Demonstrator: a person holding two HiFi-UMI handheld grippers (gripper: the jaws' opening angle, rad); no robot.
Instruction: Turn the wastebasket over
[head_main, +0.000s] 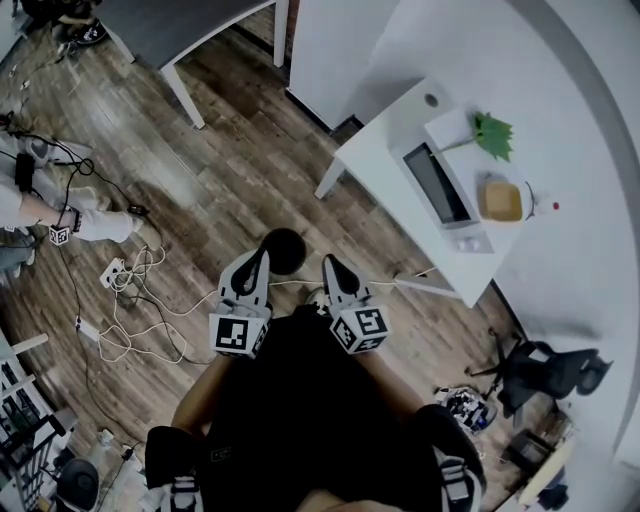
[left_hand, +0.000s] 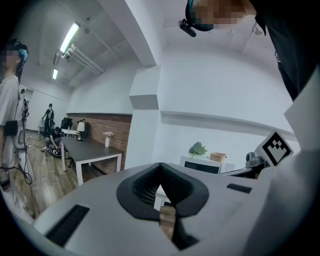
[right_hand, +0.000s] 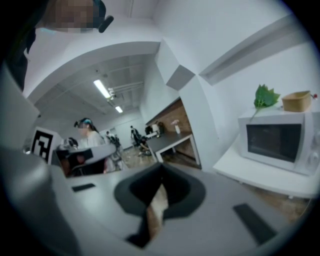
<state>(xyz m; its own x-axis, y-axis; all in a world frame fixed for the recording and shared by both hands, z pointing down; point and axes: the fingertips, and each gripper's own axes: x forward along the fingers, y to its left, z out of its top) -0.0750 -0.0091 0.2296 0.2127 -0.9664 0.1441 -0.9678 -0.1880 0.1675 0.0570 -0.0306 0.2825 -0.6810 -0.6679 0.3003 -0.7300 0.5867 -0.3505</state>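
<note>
Both grippers, left (head_main: 256, 268) and right (head_main: 334, 270), are closed on nothing and held above the wastebasket (head_main: 285, 250), which sits on the floor. Judged step: approach, no grip yet. The next move calls for lowering to it and opening the jaws at its rim.

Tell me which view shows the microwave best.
The right gripper view: the microwave faces the camera, large, its door and window plain. The head view shows the microwave steeply from above, at an angle. The left gripper view shows the microwave small and far off.
</note>
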